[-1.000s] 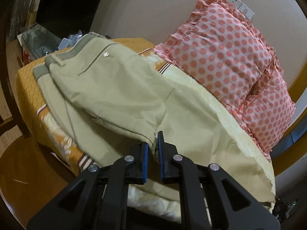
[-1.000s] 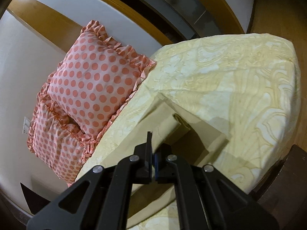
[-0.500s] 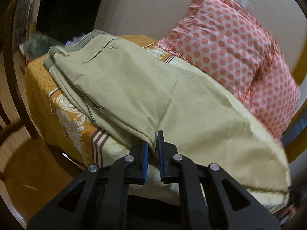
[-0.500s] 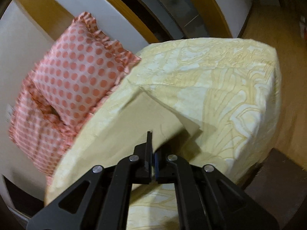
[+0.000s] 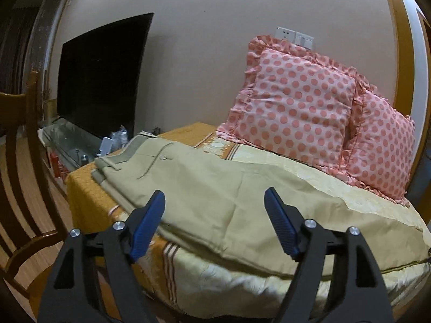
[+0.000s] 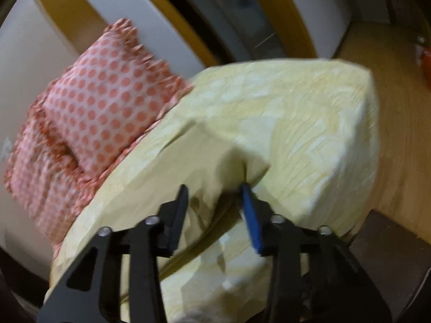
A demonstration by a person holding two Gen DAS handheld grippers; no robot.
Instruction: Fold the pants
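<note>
Spread flat along the bed (image 5: 89,193): khaki pants (image 5: 204,188), waistband toward the TV (image 5: 99,78) end, legs running toward the right end of the mattress, lying on the pale yellow bedspread (image 5: 358,204). No longer bunched or lifted as half a second ago; now lying smooth, with one long crease across the middle.

Left gripper (image 5: 214,204): spread wide, blue pads (image 5: 146,226) well apart, nothing between them. Clamped on the near edge of the pants a second ago and half a second ago; now released and drawn back, hovering over the near side of the cloth.

Right gripper (image 6: 214,192): also parted, less widely, at the hem end of the pants (image 6: 204,161). Pinched tight on the fabric in both earlier views; now let go, with the hem just ahead of the fingertips. Touching or just clear, impossible to say through the blur.

Behind, against the wall: two pink dotted pillows (image 5: 293,113), propped upright, untouched. At far left, a wooden chair (image 5: 16,177).
</note>
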